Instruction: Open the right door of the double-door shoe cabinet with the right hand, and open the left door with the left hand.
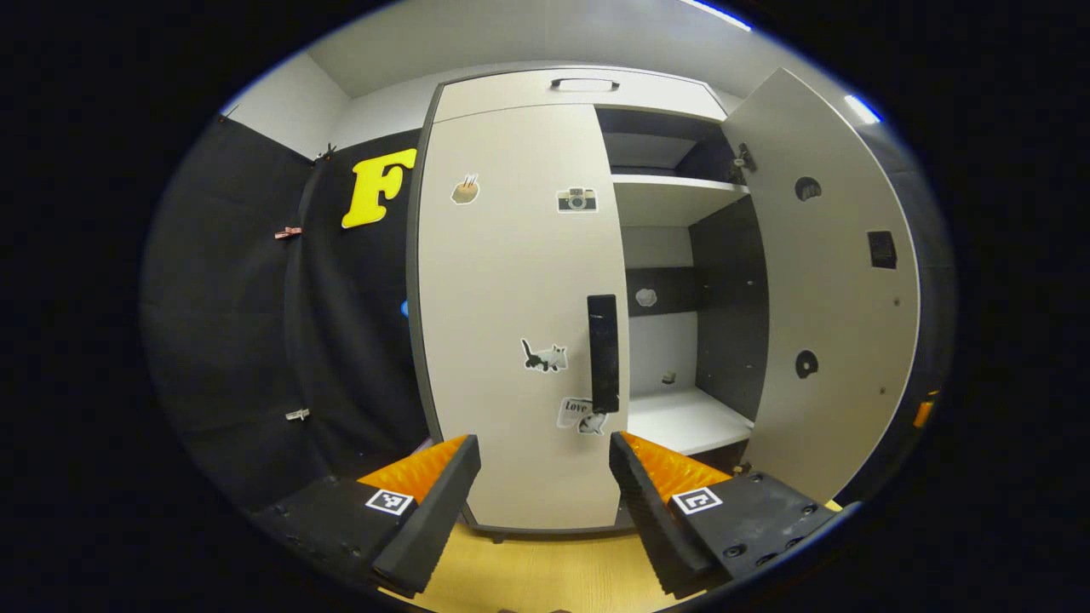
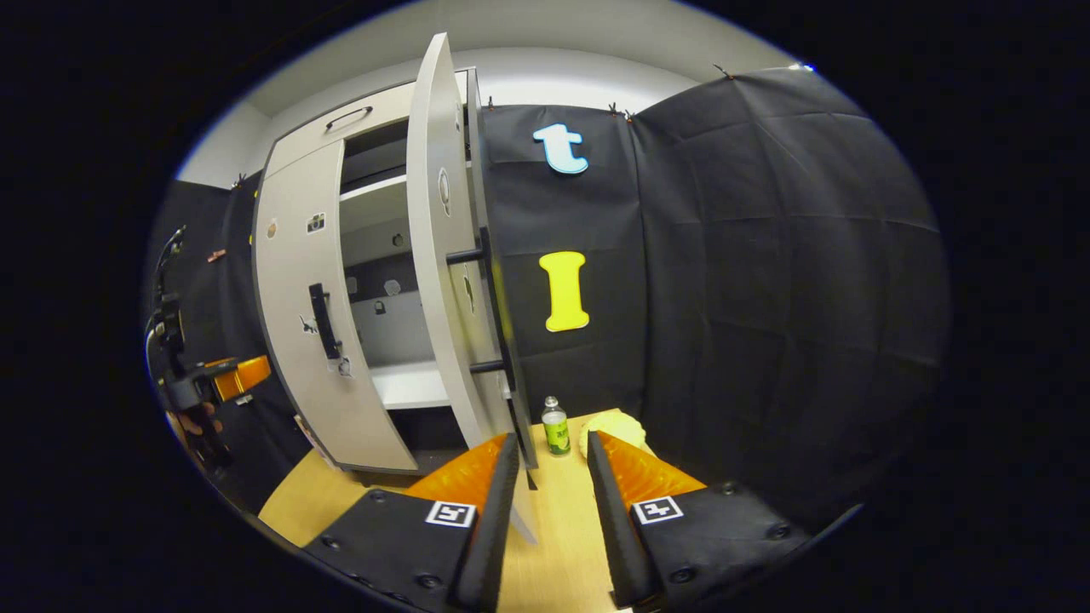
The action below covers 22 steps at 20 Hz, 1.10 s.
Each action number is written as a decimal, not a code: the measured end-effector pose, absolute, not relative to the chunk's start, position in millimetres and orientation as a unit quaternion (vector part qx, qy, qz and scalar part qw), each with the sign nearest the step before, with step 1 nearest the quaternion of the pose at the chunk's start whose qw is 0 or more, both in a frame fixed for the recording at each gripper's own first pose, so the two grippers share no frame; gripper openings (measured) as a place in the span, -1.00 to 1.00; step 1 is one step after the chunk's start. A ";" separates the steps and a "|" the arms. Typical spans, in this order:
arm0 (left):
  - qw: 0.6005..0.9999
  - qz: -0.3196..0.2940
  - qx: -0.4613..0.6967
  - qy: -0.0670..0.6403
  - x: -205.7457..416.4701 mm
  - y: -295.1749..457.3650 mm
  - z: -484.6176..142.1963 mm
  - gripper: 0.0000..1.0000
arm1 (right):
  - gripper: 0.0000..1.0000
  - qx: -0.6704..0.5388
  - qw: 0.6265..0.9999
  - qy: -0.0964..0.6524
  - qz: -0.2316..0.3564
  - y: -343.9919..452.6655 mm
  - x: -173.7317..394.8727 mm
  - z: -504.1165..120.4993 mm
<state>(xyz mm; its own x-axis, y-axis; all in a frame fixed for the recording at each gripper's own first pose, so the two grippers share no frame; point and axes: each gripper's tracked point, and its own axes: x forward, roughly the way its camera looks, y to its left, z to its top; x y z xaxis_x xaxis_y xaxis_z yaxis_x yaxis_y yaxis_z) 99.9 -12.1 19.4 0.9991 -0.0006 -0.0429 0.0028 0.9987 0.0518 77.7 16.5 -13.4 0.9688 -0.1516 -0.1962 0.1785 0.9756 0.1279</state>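
Left gripper view: left gripper gapes empty just short of the closed left door's handle

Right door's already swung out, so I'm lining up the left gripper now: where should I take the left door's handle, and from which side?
Grip the left door's black handle at mid-height. It is an upright bar near the door's free inner edge, so come straight at the door front with the left gripper, one open finger on each side of the bar. It looks roughly centred already.
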 end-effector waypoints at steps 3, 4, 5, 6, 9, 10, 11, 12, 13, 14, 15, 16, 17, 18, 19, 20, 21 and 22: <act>1.000 -0.019 0.019 0.012 131.2 -23.3 35.6 0.89 | 1.00 0.066 0.988 0.100 -0.102 13.8 67.7 -21.0; 0.999 -0.026 0.018 0.008 140.4 -27.9 40.7 0.86 | 0.98 0.065 0.987 0.104 -0.108 13.6 65.8 -22.7; 0.999 -0.034 0.020 0.005 149.4 -32.9 44.2 0.89 | 0.97 0.066 0.985 0.108 -0.115 12.2 64.0 -26.1; 0.999 -0.040 0.022 0.004 158.3 -37.8 46.2 0.89 | 0.97 0.068 0.984 0.110 -0.121 12.1 60.2 -28.5; 0.998 -0.060 0.010 0.021 184.3 -54.2 38.6 0.84 | 0.97 0.069 0.985 0.099 -0.120 16.1 59.2 -29.3; 0.998 -0.064 0.007 0.024 191.8 -57.4 36.9 0.89 | 0.97 0.067 0.986 0.098 -0.118 17.3 59.6 -30.5; 0.997 -0.066 0.007 0.025 198.6 -60.6 36.2 0.89 | 0.97 0.062 0.986 0.102 -0.115 18.3 60.1 -32.3; 0.997 -0.067 0.011 0.024 205.0 -62.8 36.4 0.89 | 0.97 0.059 0.986 0.105 -0.115 17.4 58.6 -34.1; 0.997 -0.066 0.017 0.022 211.6 -64.5 37.3 0.89 | 0.97 0.063 0.985 0.110 -0.117 16.0 54.8 -36.4; 0.998 -0.064 0.021 0.019 217.3 -65.8 39.0 0.89 | 0.97 0.070 0.984 0.114 -0.117 18.3 52.7 -39.0; 0.998 -0.063 0.020 0.017 222.7 -67.0 39.8 0.89 | 0.97 0.076 0.983 0.117 -0.118 19.8 51.0 -41.0; 0.998 -0.061 0.017 0.015 227.3 -68.1 41.2 0.89 | 0.97 0.079 0.982 0.120 -0.121 19.4 50.4 -42.8; 0.998 -0.057 0.011 0.014 231.6 -68.8 41.8 0.87 | 0.97 0.082 0.981 0.123 -0.123 19.4 49.5 -44.1; 0.998 -0.055 0.003 0.014 235.1 -70.3 42.0 0.84 | 0.97 0.084 0.981 0.126 -0.124 19.1 48.3 -45.1; 0.998 -0.054 -0.005 0.015 237.9 -70.9 42.1 0.80 | 0.97 0.083 0.980 0.128 -0.126 18.6 47.3 -45.6; 0.998 -0.053 -0.009 0.014 240.0 -71.6 43.5 0.71 | 0.97 0.080 0.980 0.127 -0.128 16.1 46.9 -46.2; 0.999 -0.051 -0.010 0.015 242.2 -72.2 42.9 0.65 | 1.00 0.076 0.980 0.126 -0.131 13.8 46.4 -45.8; 0.998 -0.053 -0.010 0.018 244.5 -74.0 41.6 0.52 | 0.97 0.074 0.980 0.126 -0.132 12.4 46.3 -46.2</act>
<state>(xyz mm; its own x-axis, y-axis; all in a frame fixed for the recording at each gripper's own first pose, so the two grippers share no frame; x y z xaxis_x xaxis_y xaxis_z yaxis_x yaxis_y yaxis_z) 244.5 -74.0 41.6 0.9938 -0.1056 -0.0341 0.1049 0.9942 -0.0228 46.3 12.4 -46.2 0.9335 -0.2405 -0.2658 0.2775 0.9543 0.1111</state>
